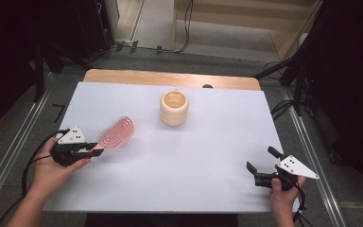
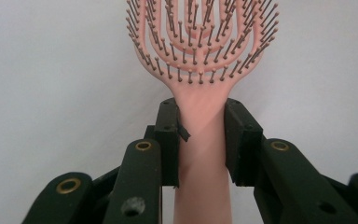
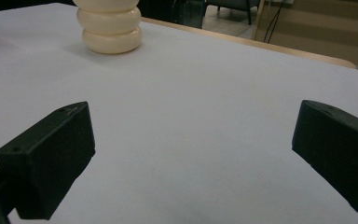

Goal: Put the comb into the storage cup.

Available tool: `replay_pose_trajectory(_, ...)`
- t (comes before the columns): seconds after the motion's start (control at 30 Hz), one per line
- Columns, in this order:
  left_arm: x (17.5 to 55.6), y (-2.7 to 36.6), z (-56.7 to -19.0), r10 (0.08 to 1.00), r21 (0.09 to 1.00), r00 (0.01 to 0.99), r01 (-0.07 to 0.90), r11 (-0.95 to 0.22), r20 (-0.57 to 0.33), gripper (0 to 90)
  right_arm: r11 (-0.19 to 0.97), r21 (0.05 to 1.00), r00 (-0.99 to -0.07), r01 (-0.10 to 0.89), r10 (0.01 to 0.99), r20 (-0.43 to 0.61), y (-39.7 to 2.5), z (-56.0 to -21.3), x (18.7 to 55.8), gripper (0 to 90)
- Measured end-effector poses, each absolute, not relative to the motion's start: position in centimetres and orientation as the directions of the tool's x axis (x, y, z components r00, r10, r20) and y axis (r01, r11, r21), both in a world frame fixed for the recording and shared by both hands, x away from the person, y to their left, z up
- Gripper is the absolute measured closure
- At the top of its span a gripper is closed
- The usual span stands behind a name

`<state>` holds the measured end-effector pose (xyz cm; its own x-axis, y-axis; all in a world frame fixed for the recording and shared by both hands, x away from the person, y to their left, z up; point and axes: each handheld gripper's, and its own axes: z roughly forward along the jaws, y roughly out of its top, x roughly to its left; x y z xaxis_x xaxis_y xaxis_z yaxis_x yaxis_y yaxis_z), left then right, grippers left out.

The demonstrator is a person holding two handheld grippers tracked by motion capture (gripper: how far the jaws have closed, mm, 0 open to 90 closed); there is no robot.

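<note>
Pinching one pink hairbrush (image 2: 200, 51), the left hand-held gripper (image 2: 200, 135) faces one cream holder (image 1: 174, 108); right hand-held gripper (image 3: 193, 140) spread.

I work in a recording lab: my wooden table under a white sheet (image 1: 217, 156) stands between floor rails (image 1: 9, 151), black stands (image 1: 38, 66), loose cables (image 1: 186, 28), grey carpet.

Surface: wooden table (image 1: 123, 75), covered by white sheet (image 1: 208, 156) | on sheet: pink hairbrush (image 1: 117, 132) at left, cream ribbed cup (image 1: 174, 108) toward back.
</note>
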<state>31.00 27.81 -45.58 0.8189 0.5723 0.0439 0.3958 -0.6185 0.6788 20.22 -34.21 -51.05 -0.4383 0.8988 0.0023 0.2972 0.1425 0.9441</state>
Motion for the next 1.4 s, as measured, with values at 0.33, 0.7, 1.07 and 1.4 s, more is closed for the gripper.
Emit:
replay_pose_trajectory(0.33, 30.2, 27.4, -45.1, 0.589, 0.751, 0.807, 0.363, -0.551, 0.043, 70.7, 0.123, 0.947, -0.465, 0.296, 0.885, 0.031, -33.7, -50.4, 20.3, 0.0)
replay_pose_trajectory(0.7, 29.6, 26.6, -44.6, 0.607, 0.815, 0.794, 0.326, -0.480, 0.040, 70.7, 0.119, 0.955, -0.508, 0.272, 0.861, 0.037, -31.8, -48.5, 20.6, 0.0)
replay_pose_trajectory(1.07, 29.4, 24.9, -43.9, 0.602, 0.853, 0.797, 0.279, -0.441, 0.050, 70.7, 0.112, 0.957, -0.538, 0.268, 0.841, 0.053, -30.0, -46.6, 22.0, 0.0)
replay_pose_trajectory(1.4, 29.6, 22.6, -43.7, 0.593, 0.878, 0.804, 0.246, -0.412, 0.053, 70.7, 0.104, 0.960, -0.564, 0.261, 0.823, 0.065, -28.3, -45.3, 23.2, 0.0)
